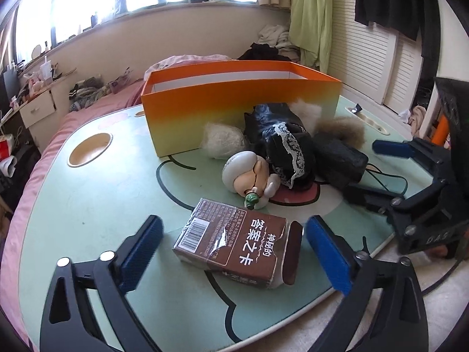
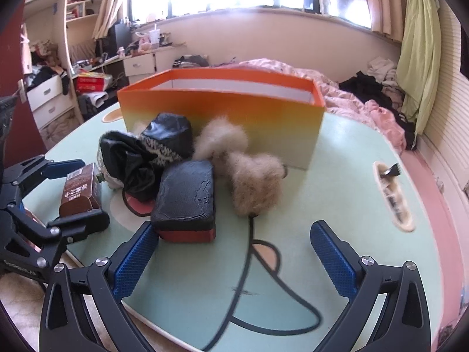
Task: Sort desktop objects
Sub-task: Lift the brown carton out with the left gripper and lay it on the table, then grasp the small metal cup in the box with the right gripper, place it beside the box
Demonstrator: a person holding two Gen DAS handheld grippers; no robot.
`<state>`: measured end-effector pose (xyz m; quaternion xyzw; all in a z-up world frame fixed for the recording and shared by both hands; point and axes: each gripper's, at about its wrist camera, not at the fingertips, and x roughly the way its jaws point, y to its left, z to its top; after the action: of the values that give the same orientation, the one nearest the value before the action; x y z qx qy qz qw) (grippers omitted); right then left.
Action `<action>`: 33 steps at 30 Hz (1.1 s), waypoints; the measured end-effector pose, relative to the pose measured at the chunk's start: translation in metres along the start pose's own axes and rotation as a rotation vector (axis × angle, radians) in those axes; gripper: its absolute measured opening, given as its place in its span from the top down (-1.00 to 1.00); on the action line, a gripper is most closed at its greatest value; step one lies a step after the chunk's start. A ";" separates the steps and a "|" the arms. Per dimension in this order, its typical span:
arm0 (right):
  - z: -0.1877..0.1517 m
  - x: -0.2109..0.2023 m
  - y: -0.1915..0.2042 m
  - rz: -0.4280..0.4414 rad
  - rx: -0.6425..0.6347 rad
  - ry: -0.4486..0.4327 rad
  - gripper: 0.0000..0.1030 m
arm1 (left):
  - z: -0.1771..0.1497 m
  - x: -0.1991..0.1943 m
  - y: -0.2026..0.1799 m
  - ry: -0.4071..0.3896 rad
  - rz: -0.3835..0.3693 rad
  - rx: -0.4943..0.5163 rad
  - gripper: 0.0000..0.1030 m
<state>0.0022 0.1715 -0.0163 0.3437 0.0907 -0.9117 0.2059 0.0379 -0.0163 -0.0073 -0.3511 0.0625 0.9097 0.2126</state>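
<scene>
A brown card box (image 1: 234,246) with Chinese lettering lies on the green table (image 1: 88,205), between the fingers of my open left gripper (image 1: 234,255), not touched. Behind it lie a small doll (image 1: 249,173), black lace clothes (image 1: 281,143), a black case (image 1: 340,158) and fur pieces (image 1: 340,129). An orange open box (image 1: 234,99) stands at the back. My right gripper (image 2: 234,261) is open and empty over the table's front, its left finger (image 2: 134,261) near the black case (image 2: 184,199). The fur pieces (image 2: 252,182) and the orange box (image 2: 222,111) lie ahead of it.
The table has a round cup hole (image 1: 89,148) at the left and a slot (image 2: 392,193) at the right holding a small clip. A pink bed (image 2: 351,94) with clothes lies behind the table. The other gripper shows at the edge of each view (image 1: 425,193) (image 2: 44,205).
</scene>
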 end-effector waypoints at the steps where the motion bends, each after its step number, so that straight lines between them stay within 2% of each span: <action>1: 0.003 -0.006 -0.003 0.011 0.001 -0.006 -1.00 | 0.000 0.000 0.000 -0.002 -0.005 0.004 -0.99; 3: 0.017 -0.024 -0.012 0.053 0.032 -0.036 -1.00 | 0.000 -0.001 0.001 -0.001 -0.007 0.004 -0.99; 5: 0.045 -0.044 -0.026 0.057 0.084 -0.084 -1.00 | 0.000 -0.001 0.001 -0.004 -0.008 0.006 -0.99; 6: 0.057 -0.047 -0.030 0.048 0.098 -0.090 -0.91 | 0.000 -0.001 0.001 -0.008 -0.010 0.007 -0.99; 7: 0.071 -0.049 -0.035 0.041 0.111 -0.085 -0.61 | 0.000 -0.001 0.001 -0.011 -0.012 0.010 -0.99; 8: 0.090 -0.045 -0.038 0.045 0.119 -0.060 -0.41 | 0.000 -0.001 0.002 -0.015 -0.015 0.011 -0.99; 9: 0.105 -0.036 -0.040 0.058 0.122 -0.021 -0.02 | 0.000 -0.001 0.003 -0.018 -0.017 0.014 -0.99; 10: 0.121 -0.022 -0.042 0.081 0.127 0.038 0.19 | 0.000 -0.001 0.004 -0.020 -0.019 0.015 -0.99; 11: 0.139 0.003 -0.042 0.110 0.130 0.124 0.21 | 0.000 -0.001 0.004 -0.020 -0.019 0.015 -0.99; 12: 0.148 0.018 -0.042 0.116 0.128 0.168 0.21 | 0.000 -0.001 0.004 -0.020 -0.020 0.016 -0.99; 14: 0.167 0.063 -0.043 0.080 0.124 0.277 0.21 | 0.001 -0.001 0.004 -0.022 -0.021 0.017 -0.99; 16: 0.177 0.102 -0.046 0.000 0.120 0.342 0.21 | 0.001 -0.002 0.004 -0.025 -0.024 0.019 -0.99; 20: 0.188 0.145 -0.044 -0.059 0.107 0.438 0.15 | 0.001 -0.002 0.005 -0.029 -0.030 0.022 -0.99; 21: 0.187 0.150 -0.044 -0.076 0.102 0.463 0.07 | 0.001 -0.003 0.004 -0.029 -0.031 0.023 -0.99; 22: 0.187 0.159 -0.041 -0.117 0.085 0.491 0.06 | 0.001 -0.003 0.004 -0.030 -0.031 0.023 -0.99; 24: 0.181 0.166 -0.040 -0.168 0.053 0.511 0.07 | 0.001 -0.003 0.004 -0.034 -0.031 0.027 -0.99; 25: 0.180 0.169 -0.037 -0.200 0.034 0.512 0.21 | 0.001 -0.003 0.004 -0.033 -0.031 0.028 -0.99; 26: 0.179 0.168 -0.033 -0.239 0.000 0.501 0.46 | 0.002 -0.003 0.004 -0.033 -0.033 0.026 -0.99; 27: 0.177 0.167 -0.031 -0.241 -0.020 0.500 0.47 | 0.002 -0.003 0.005 -0.032 -0.034 0.025 -0.99; 30: 0.176 0.148 -0.034 -0.134 0.022 0.460 0.47 | 0.004 -0.003 0.007 -0.032 -0.037 0.025 -0.99; 33: 0.178 0.092 -0.041 -0.014 0.094 0.296 0.47 | 0.005 -0.003 0.007 -0.032 -0.037 0.026 -0.99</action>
<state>-0.1833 0.1250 0.0570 0.4831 0.0796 -0.8557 0.1676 0.0341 -0.0223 -0.0019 -0.3350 0.0642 0.9102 0.2350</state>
